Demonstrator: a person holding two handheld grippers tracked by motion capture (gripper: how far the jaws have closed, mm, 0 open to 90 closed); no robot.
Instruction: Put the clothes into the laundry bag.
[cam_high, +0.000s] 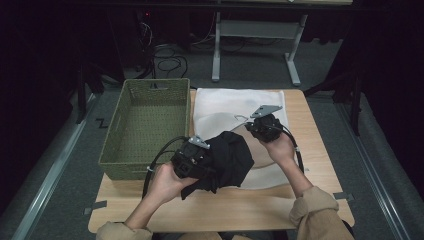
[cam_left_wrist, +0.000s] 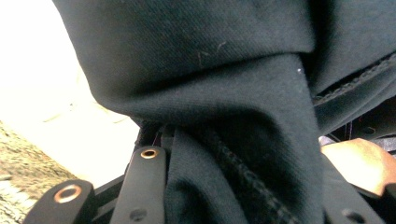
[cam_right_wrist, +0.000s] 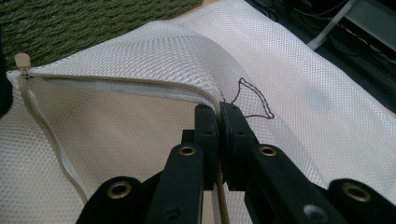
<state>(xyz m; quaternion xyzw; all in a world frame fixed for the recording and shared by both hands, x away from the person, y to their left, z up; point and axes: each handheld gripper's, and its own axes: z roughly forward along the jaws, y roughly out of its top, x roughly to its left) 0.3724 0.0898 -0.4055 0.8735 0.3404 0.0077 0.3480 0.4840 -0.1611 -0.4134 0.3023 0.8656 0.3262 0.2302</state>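
A black garment (cam_high: 231, 159) hangs bunched over the near side of a white mesh laundry bag (cam_high: 225, 106) that lies on the table. My left gripper (cam_high: 210, 167) is shut on the garment, whose folds (cam_left_wrist: 224, 84) pack the space between its jaws and hide the tips (cam_left_wrist: 243, 186). My right gripper (cam_high: 256, 126) is shut on the bag's zipper edge (cam_right_wrist: 116, 81) and holds that edge lifted, so the mouth of the bag (cam_right_wrist: 140, 126) gapes. The zipper pull (cam_right_wrist: 21, 60) sits at the far end of the opening.
A green woven basket (cam_high: 155, 83) stands empty on the table's left, close beside the bag (cam_right_wrist: 93, 23). The wooden table's front edge (cam_high: 220, 220) is near the person's sleeves. A table frame and cables lie on the floor beyond.
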